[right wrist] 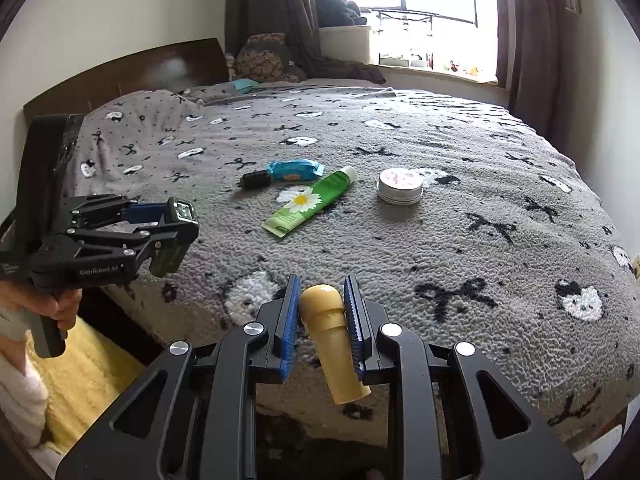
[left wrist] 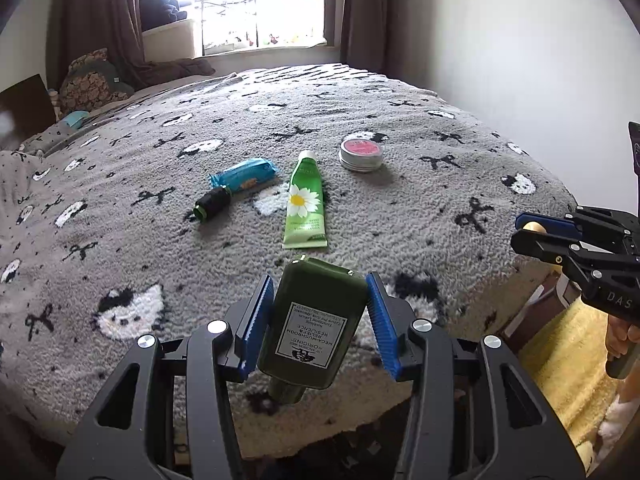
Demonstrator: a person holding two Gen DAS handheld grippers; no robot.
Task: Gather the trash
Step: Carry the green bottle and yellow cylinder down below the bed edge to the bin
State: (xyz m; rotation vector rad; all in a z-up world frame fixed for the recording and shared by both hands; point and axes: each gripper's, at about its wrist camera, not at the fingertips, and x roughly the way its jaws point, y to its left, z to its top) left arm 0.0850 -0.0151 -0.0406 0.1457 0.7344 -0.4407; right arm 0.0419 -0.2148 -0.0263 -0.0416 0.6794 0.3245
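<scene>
My left gripper is shut on a dark green bottle with a white label, held over the near edge of the bed; it also shows in the right wrist view. My right gripper is shut on a small yellow bottle, also seen at the right of the left wrist view. On the grey blanket lie a green daisy tube, a blue wrapper, a small dark bottle and a round tin.
The bed fills most of both views. A wooden headboard and pillows stand at its far end, a window with dark curtains behind. A yellow rug lies on the floor beside the bed.
</scene>
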